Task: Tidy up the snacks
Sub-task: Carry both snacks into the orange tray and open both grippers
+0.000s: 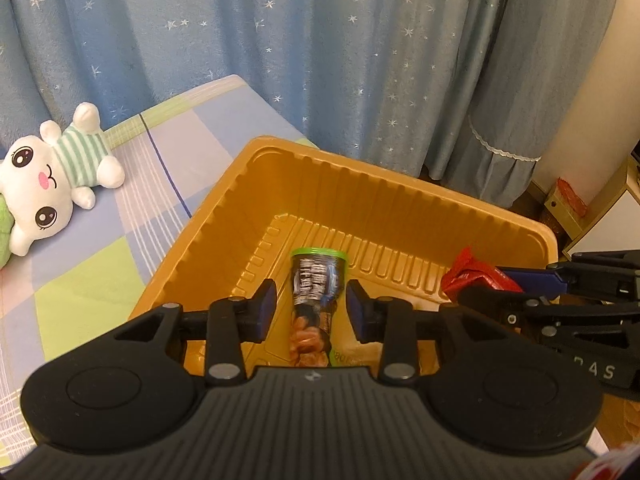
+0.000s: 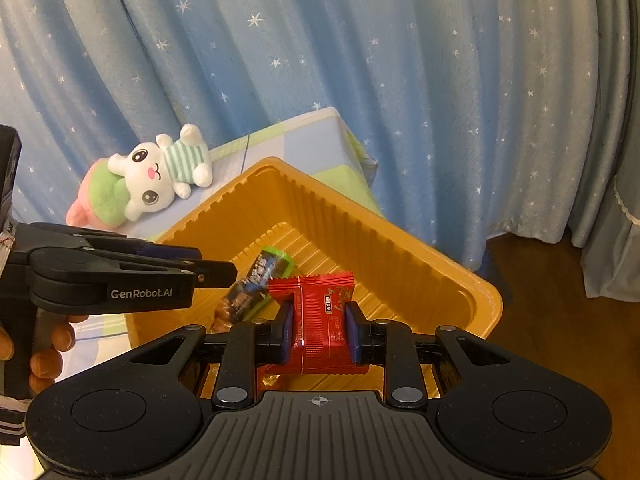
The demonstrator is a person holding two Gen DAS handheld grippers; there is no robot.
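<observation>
A snack bar in a dark wrapper with a green end lies on the floor of the orange plastic tray. My left gripper straddles it, and there is a small gap between each blue pad and the wrapper. From the right wrist view, the same bar rests in the tray just below the left gripper. My right gripper is shut on a red snack packet, held over the tray's near side. In the left wrist view, that packet and the right gripper show at the right.
The tray sits on a bed with a checked sheet. A white plush toy lies to its left. Starred blue curtains hang behind, a low cabinet stands at the right. A hand holds the left gripper.
</observation>
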